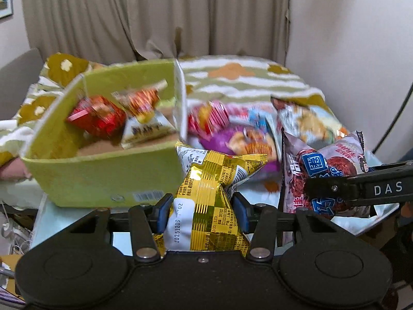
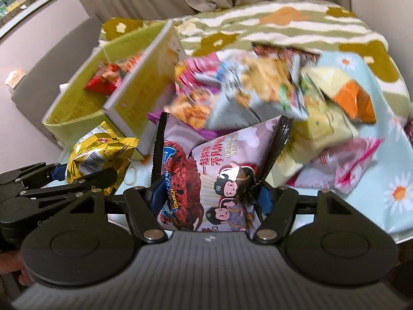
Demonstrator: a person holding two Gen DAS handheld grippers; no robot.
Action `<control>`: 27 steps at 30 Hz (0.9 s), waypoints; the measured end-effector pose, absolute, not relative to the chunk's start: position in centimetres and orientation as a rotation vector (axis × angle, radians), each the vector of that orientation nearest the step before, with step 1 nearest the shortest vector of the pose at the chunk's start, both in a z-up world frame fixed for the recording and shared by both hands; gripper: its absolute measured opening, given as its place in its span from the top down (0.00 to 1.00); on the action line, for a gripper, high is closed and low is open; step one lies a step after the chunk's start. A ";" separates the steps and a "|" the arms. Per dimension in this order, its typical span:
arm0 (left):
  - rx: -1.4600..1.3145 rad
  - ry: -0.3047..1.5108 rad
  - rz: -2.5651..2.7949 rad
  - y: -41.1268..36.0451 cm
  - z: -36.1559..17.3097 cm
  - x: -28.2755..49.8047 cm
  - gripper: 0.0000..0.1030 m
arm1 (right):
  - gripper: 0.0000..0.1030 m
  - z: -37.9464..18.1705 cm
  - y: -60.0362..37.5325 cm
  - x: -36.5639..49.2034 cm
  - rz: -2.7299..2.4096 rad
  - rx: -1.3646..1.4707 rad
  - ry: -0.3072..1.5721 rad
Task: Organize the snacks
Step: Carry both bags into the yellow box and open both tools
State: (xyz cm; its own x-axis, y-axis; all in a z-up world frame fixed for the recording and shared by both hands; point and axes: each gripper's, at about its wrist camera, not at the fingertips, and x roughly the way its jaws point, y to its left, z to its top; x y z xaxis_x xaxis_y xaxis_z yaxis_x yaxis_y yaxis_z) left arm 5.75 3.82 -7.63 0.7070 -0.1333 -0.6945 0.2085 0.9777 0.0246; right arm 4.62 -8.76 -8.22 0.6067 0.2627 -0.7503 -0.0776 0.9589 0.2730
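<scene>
Both snack bags look light, puffy and crinkly, so pinching the body works but squeezing hard could crush what's inside. The left claw (image 1: 202, 210) is clamped on the yellow-gold pack (image 1: 206, 193), stamped "20251209", just in front of the green box (image 1: 103, 178). The right claw (image 2: 210, 193) is gripping the lilac pack (image 2: 206, 180) marked "CRUNCH", above the bed.

Yellow-gold snack packet (image 1: 206, 193): white date patch reads "20251209", also "CO. LTD" in small print. Black gripper arm (image 1: 374, 187) at right: "DAS". Pink-lilac snack bag (image 2: 219, 175): "CRUNCH" near left, Chinese characters on front, too small elsewhere.
</scene>
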 end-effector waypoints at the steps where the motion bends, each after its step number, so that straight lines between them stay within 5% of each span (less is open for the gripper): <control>1: 0.102 0.747 -0.181 3.9 -7.0 5.5 0.48 | 0.19 -7.5 -8.6 4.6 0.209 0.216 0.886; 14: 0.063 0.631 -0.037 12.0 -0.9 10.9 0.48 | 0.19 -0.1 -2.0 9.9 0.273 0.182 0.727; 27: 0.067 0.774 -0.062 18.9 -4.8 22.3 0.47 | 0.19 -0.9 7.4 19.9 0.239 0.147 0.768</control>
State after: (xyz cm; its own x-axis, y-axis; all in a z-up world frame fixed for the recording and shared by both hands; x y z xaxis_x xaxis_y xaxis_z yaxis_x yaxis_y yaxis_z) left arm 22.34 18.85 -4.77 0.7135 -0.0317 -0.7000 0.0810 0.9960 0.0374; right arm 19.91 7.44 -0.90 0.6945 0.2666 -0.6683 -0.1595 0.9628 0.2183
